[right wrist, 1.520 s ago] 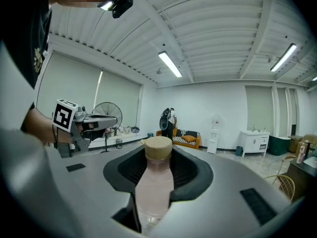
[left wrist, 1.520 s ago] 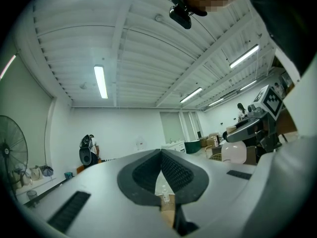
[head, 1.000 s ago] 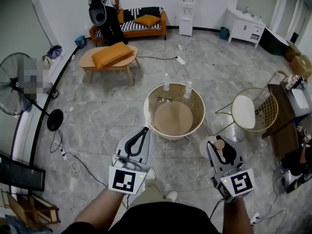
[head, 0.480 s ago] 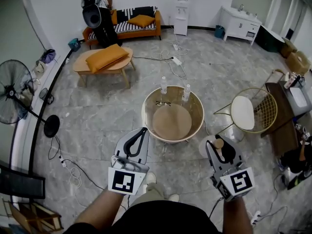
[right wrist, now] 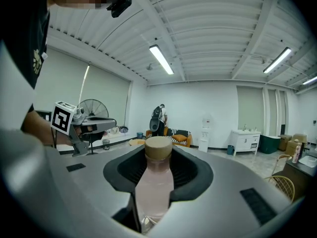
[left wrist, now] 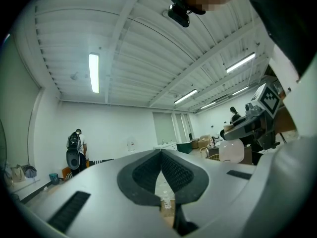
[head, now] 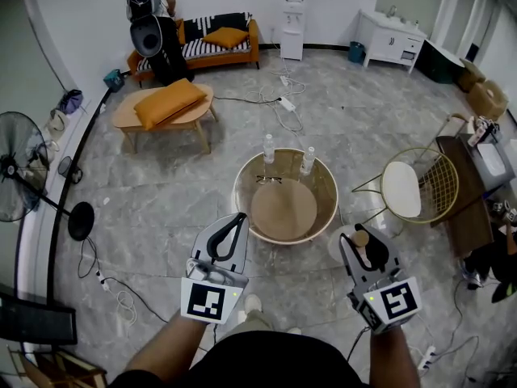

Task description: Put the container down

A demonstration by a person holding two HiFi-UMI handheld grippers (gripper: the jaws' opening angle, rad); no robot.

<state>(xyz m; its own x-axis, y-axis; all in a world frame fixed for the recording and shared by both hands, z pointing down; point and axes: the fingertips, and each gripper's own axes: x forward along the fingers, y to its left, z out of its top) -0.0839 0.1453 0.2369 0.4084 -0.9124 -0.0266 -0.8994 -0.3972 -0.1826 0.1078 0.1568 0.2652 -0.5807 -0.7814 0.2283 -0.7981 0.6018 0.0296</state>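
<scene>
**A:** Quick status: where's the container (right wrist: pixel 154 185)?

**B:** In the right hand-held gripper (head: pixel 363 239), clamped at the neck just under its tan cap (right wrist: pixel 158 148). Pale pinkish body, upright betw. the two dark pads. Not set down on anything.

**A:** And relative to the bench (head: pixel 243 196)?

**B:** Head view puts it over the floor (head: pixel 161 208), just beside the round bench's near right rim, betw. that rim and the wire chair (head: pixel 422 186).

**A:** Left hand-held gripper (head: pixel 239 217)?

**B:** Tips closed on each other, nothing gripped (the small bottle seen thru the gap lower down is far off, on the bench). It's near the bench's near left rim, approx. level w/ the right one and well apart from it.

**A:** What's on the bench?

**B:** Two clear water bottles (head: pixel 269 148) standing at the far rim, and a pair of glasses (head: pixel 269 179) lying just in front of them. The rest of the top is a tan disc inside a raised wall.

**A:** Room?

**B:** Grey marble-look floor w/ cables (head: pixel 121 285). A low table (head: pixel 123 120) carries an orange cushion (head: pixel 166 102). There's a sofa (head: pixel 212 45) at the far wall, w/ a person (head: pixel 152 18) standing by it, backpack on. A fan (head: pixel 16 168) is at the left edge.
</scene>
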